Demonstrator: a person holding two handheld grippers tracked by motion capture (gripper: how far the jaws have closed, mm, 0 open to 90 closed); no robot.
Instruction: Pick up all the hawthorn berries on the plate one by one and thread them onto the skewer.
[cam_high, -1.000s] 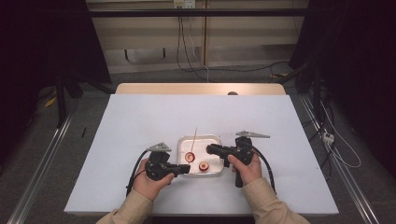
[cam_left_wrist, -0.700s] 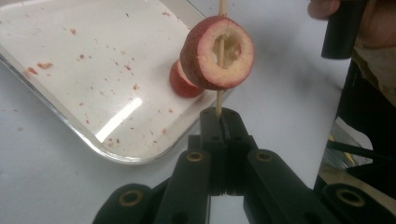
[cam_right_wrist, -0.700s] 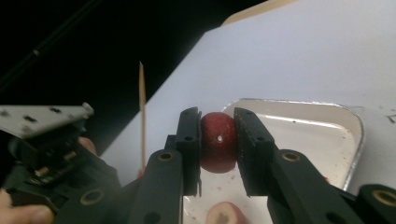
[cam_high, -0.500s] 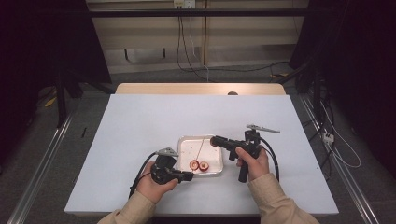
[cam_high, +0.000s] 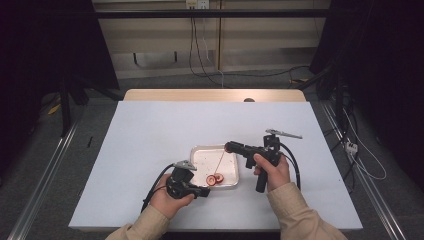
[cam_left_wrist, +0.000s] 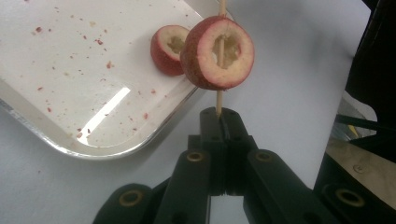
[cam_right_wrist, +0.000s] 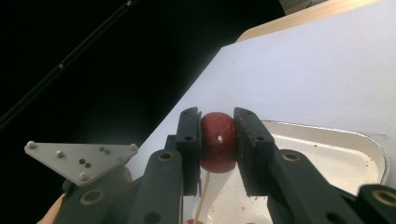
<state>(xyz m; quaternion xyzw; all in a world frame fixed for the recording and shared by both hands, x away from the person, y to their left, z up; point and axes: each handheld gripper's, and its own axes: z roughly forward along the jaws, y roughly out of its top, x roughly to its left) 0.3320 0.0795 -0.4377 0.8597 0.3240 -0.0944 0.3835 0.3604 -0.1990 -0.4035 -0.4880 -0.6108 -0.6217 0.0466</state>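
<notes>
Left gripper view: my left claw (cam_left_wrist: 219, 116) pinches the lower end of a wooden skewer (cam_left_wrist: 218, 51), 2 fruit rings near it.

Nearest me, the left claw's jaws are pressed together on the stick, with 1 hollowed red ring (cam_left_wrist: 218, 53) threaded just above them and a second ring (cam_left_wrist: 168, 49) lying in the metal tray (cam_left_wrist: 93, 140). From there the skewer's long axis slants up and away toward my right claw (cam_right_wrist: 218, 140), which clamps a whole red fruit (cam_right_wrist: 217, 142) over the tray's far edge on the white surface (cam_high: 150, 130). I judge the fruit must slide down along that axis toward the left claw.
</notes>
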